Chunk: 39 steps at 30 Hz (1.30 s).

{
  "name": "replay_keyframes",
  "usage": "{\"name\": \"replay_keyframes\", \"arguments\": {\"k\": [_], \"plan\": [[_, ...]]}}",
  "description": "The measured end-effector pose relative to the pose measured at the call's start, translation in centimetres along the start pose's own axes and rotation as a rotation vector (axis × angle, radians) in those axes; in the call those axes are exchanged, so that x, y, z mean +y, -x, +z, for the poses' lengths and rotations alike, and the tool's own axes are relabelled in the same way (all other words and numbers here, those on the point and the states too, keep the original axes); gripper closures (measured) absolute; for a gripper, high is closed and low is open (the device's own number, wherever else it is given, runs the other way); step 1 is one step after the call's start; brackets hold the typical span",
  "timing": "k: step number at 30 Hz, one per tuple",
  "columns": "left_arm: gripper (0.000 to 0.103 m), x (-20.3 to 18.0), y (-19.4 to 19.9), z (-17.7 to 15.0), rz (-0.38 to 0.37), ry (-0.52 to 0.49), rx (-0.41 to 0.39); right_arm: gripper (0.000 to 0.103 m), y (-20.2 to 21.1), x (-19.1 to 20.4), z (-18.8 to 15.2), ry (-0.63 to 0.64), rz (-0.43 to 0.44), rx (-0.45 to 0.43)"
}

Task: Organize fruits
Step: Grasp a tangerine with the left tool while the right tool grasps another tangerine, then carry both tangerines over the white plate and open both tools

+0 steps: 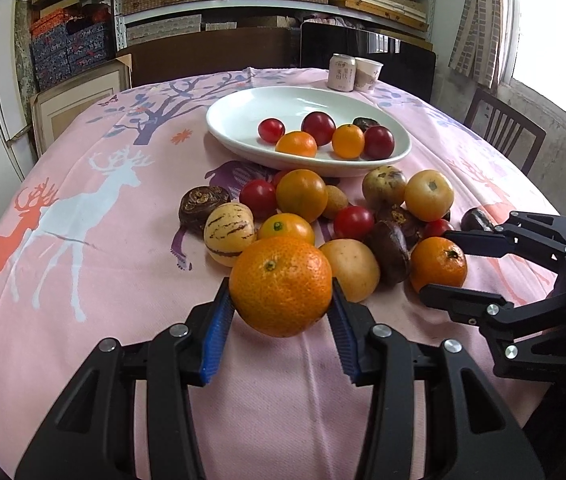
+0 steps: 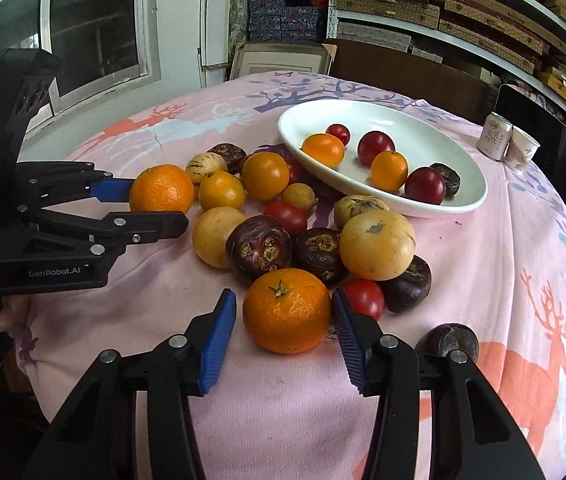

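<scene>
1. Fruits are piled mid-frame on the tabletop [image 1: 95, 264], which has a pink deer-print cloth on it. Oranges, red tomatoes, yellow round ones, a striped melon [image 1: 229, 233] and dark brown ones, all bunched up and touching.
2. White plate [image 1: 239, 108] sits right behind the pile, upper middle of the left wrist view. It's got three red fruits, two orange ones and a dark one in it.
3. Left gripper [image 1: 281, 304] is clamped on a big orange [image 1: 280, 287] at lower centre of its own view, both blue pads pressed into the sides.
4. Right gripper [image 2: 283, 312] has a second orange [image 2: 286, 310] between its fingers. The right pad touches the peel, the left pad shows a small gap, so it's not squeezing it yet.
5. That second orange sits on the cloth at the near edge of the pile, a red tomato [image 2: 365, 298] just beside it.
6. A can [image 1: 340, 72] and paper cup [image 1: 368, 74] stand behind the plate.
</scene>
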<state>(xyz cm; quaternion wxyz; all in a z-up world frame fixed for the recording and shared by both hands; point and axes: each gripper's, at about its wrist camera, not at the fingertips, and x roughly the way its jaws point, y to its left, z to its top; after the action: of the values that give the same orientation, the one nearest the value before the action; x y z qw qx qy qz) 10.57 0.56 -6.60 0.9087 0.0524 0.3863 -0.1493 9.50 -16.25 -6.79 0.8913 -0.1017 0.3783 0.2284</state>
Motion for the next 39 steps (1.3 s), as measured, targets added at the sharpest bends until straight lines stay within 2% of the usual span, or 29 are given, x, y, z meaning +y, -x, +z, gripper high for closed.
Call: {"name": "replay_keyframes", "arguments": {"k": [1, 5, 39], "plan": [[0.058, 0.0, 0.0, 0.0, -0.001, 0.002, -0.001, 0.057, 0.0, -0.2, 0.0, -0.011, 0.006, -0.002], [0.058, 0.1, 0.0, 0.0, -0.002, 0.005, -0.001, 0.058, 0.2, -0.6, -0.1, -0.031, 0.026, -0.013], [0.058, 0.2, 0.1, 0.0, -0.001, 0.012, -0.004, 0.058, 1.3, -1.6, -0.4, -0.081, 0.076, -0.063]]}}
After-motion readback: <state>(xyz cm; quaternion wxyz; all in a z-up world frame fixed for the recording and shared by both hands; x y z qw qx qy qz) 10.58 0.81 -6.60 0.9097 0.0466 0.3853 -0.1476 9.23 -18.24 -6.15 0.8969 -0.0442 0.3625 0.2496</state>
